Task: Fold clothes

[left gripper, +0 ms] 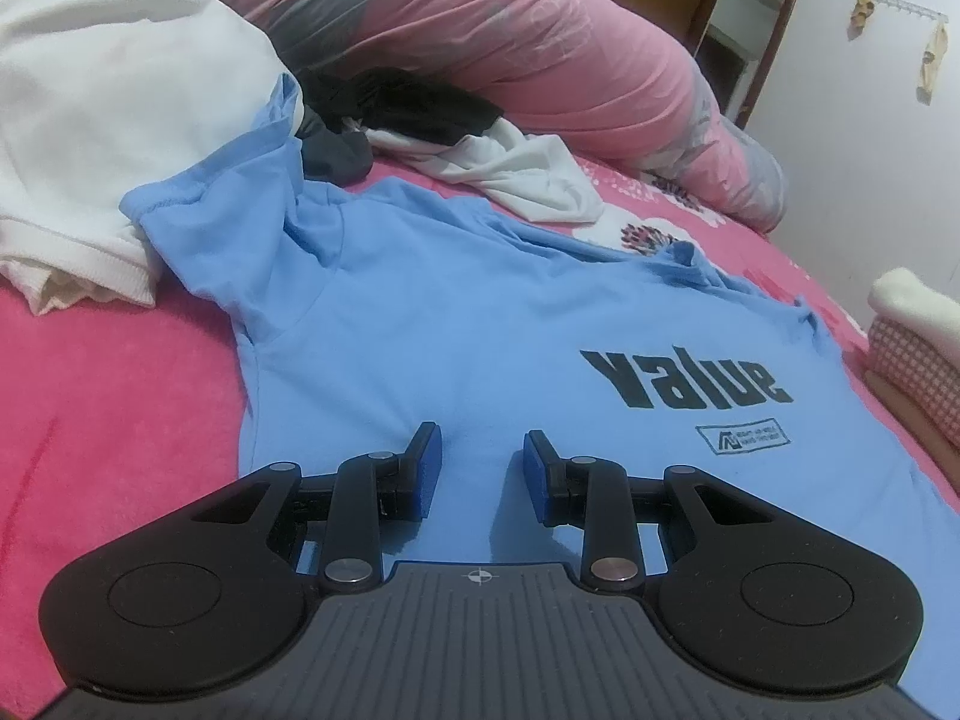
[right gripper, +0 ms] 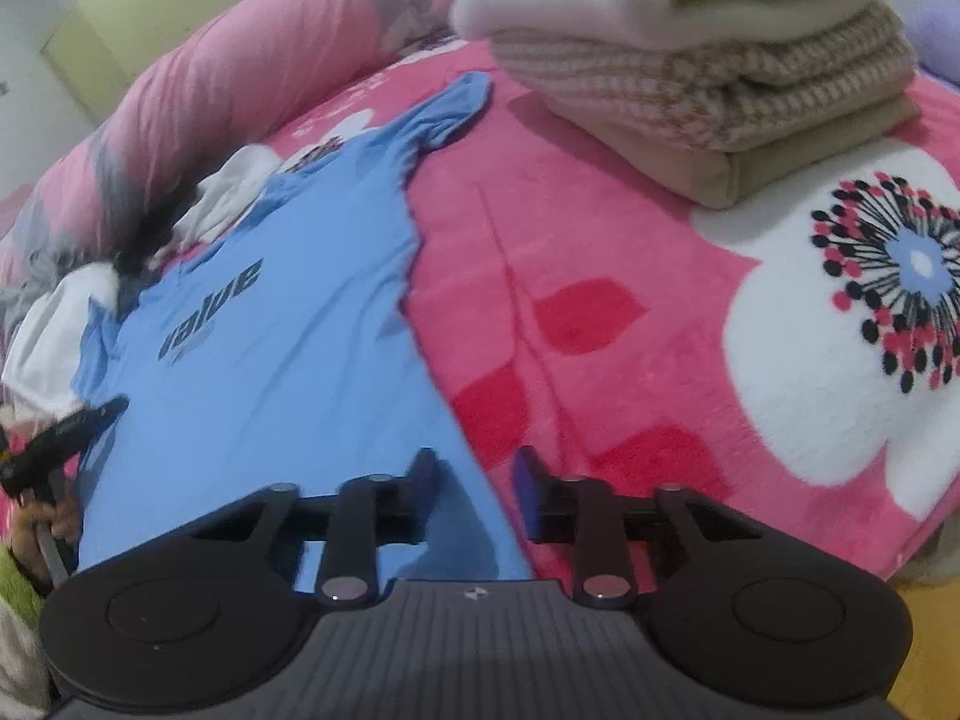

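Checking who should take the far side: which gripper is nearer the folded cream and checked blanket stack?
Right. The right gripper sits over the light-blue T-shirt's right edge, towards the folded blanket stack. The left gripper hovers over the shirt's middle, farther away.

right of the right gripper [right gripper: 474,480] the pink blanket [right gripper: 600,240] lies bare and open, as far as the folded stack [right gripper: 690,78] ahead-right. ahead-left of the left gripper [left gripper: 483,468], a white garment [left gripper: 108,120] and dark clothes [left gripper: 390,102] crowd the way; beyond them the rolled quilt [left gripper: 540,42] walls it off.
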The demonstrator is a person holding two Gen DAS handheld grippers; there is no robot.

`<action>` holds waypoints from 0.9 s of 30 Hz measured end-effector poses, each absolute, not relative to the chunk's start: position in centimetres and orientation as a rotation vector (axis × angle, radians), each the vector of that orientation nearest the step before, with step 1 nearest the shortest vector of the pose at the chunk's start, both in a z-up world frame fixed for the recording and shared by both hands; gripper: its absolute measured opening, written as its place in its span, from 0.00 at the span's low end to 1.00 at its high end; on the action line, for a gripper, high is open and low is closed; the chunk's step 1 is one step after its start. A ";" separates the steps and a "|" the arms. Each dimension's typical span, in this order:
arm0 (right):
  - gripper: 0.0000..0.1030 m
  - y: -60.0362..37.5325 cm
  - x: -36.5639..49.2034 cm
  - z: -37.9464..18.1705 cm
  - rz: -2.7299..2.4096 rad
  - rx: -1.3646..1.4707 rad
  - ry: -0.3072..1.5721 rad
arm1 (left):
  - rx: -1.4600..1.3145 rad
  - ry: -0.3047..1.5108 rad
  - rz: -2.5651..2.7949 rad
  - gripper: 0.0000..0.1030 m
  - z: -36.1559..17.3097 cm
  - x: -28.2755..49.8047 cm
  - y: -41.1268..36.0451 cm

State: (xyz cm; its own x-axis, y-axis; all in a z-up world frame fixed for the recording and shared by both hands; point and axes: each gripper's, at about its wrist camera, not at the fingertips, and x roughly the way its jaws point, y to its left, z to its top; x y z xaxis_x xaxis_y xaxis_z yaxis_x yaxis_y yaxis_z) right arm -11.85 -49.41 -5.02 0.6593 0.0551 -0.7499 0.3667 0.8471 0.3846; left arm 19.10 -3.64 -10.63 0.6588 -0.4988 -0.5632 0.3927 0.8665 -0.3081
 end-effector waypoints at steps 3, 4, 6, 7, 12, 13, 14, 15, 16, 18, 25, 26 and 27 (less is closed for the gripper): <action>0.03 -48.8 -12.8 -4.6 -0.221 0.530 0.814 | -0.169 0.685 -0.508 0.29 -10.6 19.1 -3.6; 0.02 -48.7 -13.2 -4.4 -0.236 0.526 0.801 | -0.169 0.685 -0.508 0.29 -10.6 19.1 -3.6; 0.02 -48.6 -14.3 -3.7 -0.269 0.533 0.757 | -0.166 0.685 -0.507 0.29 -10.6 19.0 -3.6; 0.02 -48.6 -14.8 -3.3 -0.282 0.539 0.731 | -0.165 0.685 -0.506 0.29 -10.6 19.0 -3.6; 0.02 -48.7 -15.9 -5.9 -0.325 0.577 0.740 | -0.158 0.684 -0.504 0.29 -10.6 19.0 -3.6; 0.02 -48.7 -15.8 -6.6 -0.330 0.589 0.742 | -0.158 0.685 -0.504 0.29 -10.6 19.0 -3.6; 0.03 -48.9 -16.0 -7.0 -0.332 0.615 0.729 | -0.157 0.685 -0.504 0.29 -10.6 19.0 -3.6; 0.04 -49.3 -16.2 -7.1 -0.337 0.653 0.704 | -0.157 0.685 -0.505 0.29 -10.6 19.0 -3.6; 0.07 -49.7 -16.5 -7.1 -0.339 0.690 0.687 | -0.156 0.684 -0.505 0.29 -10.6 19.0 -3.6; 0.11 -50.7 -17.6 -6.5 -0.346 0.765 0.646 | -0.154 0.684 -0.504 0.29 -10.5 19.1 -3.6; 0.11 -46.6 -17.3 -2.7 -0.153 0.528 0.563 | -0.136 0.679 -0.498 0.29 -10.5 18.9 -3.9; 0.12 -45.2 -16.6 -3.0 -0.089 0.467 0.600 | -0.133 0.679 -0.498 0.29 -10.5 18.9 -3.9; 0.13 -44.0 -15.9 -3.3 -0.036 0.407 0.640 | -0.135 0.679 -0.498 0.29 -10.5 18.9 -3.9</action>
